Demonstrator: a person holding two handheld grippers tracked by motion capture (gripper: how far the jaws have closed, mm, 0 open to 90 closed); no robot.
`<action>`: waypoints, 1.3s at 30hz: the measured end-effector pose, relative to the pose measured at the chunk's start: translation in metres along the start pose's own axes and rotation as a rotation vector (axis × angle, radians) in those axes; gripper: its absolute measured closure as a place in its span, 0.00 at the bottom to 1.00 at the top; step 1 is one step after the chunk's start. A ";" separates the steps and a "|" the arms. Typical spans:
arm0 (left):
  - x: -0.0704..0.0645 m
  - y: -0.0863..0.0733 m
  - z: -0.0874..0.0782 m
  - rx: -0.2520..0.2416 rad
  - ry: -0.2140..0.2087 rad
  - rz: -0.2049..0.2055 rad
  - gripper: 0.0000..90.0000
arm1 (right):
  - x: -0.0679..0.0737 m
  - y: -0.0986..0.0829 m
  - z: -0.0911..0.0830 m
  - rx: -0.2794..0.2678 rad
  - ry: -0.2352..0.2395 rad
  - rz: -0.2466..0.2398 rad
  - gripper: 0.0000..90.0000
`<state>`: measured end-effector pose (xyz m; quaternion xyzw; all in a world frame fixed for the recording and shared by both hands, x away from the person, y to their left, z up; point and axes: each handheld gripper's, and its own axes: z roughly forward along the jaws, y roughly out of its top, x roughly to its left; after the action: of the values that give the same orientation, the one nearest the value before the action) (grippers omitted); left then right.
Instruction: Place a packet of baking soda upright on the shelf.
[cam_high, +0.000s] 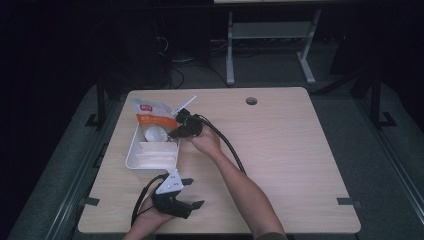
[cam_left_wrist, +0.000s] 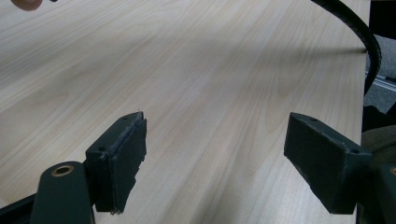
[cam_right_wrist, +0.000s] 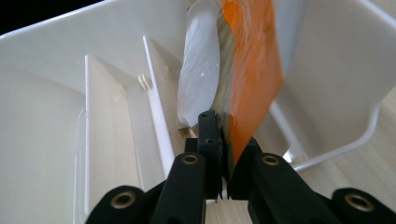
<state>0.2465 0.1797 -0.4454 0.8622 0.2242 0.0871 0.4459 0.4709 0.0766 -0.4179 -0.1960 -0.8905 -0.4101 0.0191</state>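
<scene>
A white divided tray (cam_high: 131, 150) stands on the left half of the table. An orange and white pouch (cam_high: 150, 114) leans upright at the tray's far end. My right gripper (cam_high: 174, 131) reaches in from the tray's right side. In the right gripper view it (cam_right_wrist: 224, 135) is shut on the lower edge of the orange pouch (cam_right_wrist: 252, 70), inside the tray (cam_right_wrist: 327, 70). A pale, rounded packet (cam_right_wrist: 198, 74) lies next to the pouch. My left gripper (cam_high: 193, 193) hovers open near the table's front edge, with bare wood between its jaws (cam_left_wrist: 215, 158).
Thin white dividers (cam_right_wrist: 156, 93) split the tray into narrow compartments, and flat white items lie in the near ones (cam_high: 152, 159). A black cable (cam_high: 227, 145) trails from the right gripper across the table. A round cable hole (cam_high: 251, 101) sits near the far edge.
</scene>
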 end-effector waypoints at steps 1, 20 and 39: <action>0.000 0.000 0.000 0.000 0.000 0.000 0.23 | 0.000 0.000 0.001 0.003 -0.002 0.001 0.98; 0.001 0.000 0.001 0.010 0.000 0.010 0.23 | 0.001 -0.002 -0.004 -0.030 -0.011 0.016 0.92; 0.005 0.001 0.003 0.011 0.011 0.007 0.23 | 0.000 -0.009 -0.048 -0.074 0.021 0.036 0.75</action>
<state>0.2520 0.1794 -0.4467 0.8649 0.2239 0.0922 0.4396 0.4621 0.0363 -0.3928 -0.2084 -0.8708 -0.4443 0.0284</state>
